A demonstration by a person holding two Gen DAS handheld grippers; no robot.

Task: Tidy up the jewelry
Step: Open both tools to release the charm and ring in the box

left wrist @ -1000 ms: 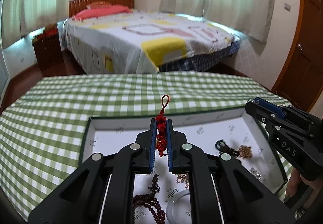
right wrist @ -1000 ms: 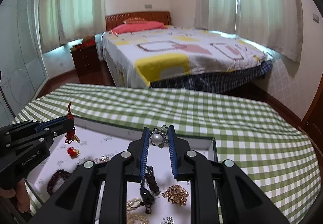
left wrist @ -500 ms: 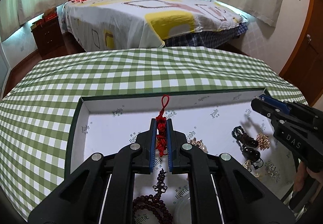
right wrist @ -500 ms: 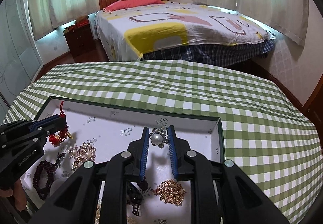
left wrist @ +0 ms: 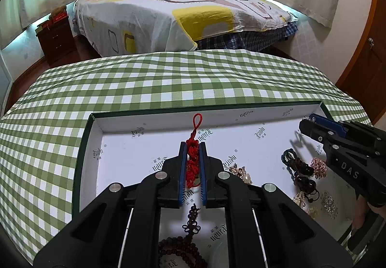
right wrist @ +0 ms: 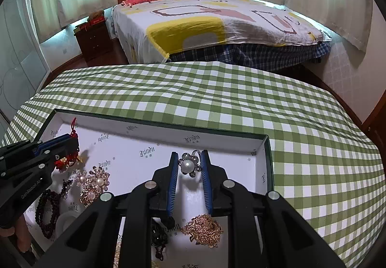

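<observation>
A white-lined box (left wrist: pixel 144 120) with a dark green rim sits on the green checked tablecloth. My left gripper (left wrist: pixel 192 147) is shut on a red knotted cord charm (left wrist: pixel 193 147), its loop sticking out past the fingertips, low over the box's left part. My right gripper (right wrist: pixel 189 159) is shut on a pearl flower brooch (right wrist: pixel 188 166), low over the box's far right corner (right wrist: pixel 261 145). In the right wrist view the left gripper (right wrist: pixel 70 141) holds the red charm (right wrist: pixel 72 134) at the left. In the left wrist view the right gripper (left wrist: pixel 307 119) enters from the right.
Inside the box lie a dark bead bracelet (right wrist: pixel 47 215), pearl flower brooches (right wrist: pixel 93 183), a gold chain pile (right wrist: pixel 202 230), a black cord piece (left wrist: pixel 299 169) and small sparkly pieces (left wrist: pixel 329 204). A bed (left wrist: pixel 183 10) stands beyond the table.
Both grippers have come down and forward over the box, each still holding its piece. The box interior now fills more of both views.
</observation>
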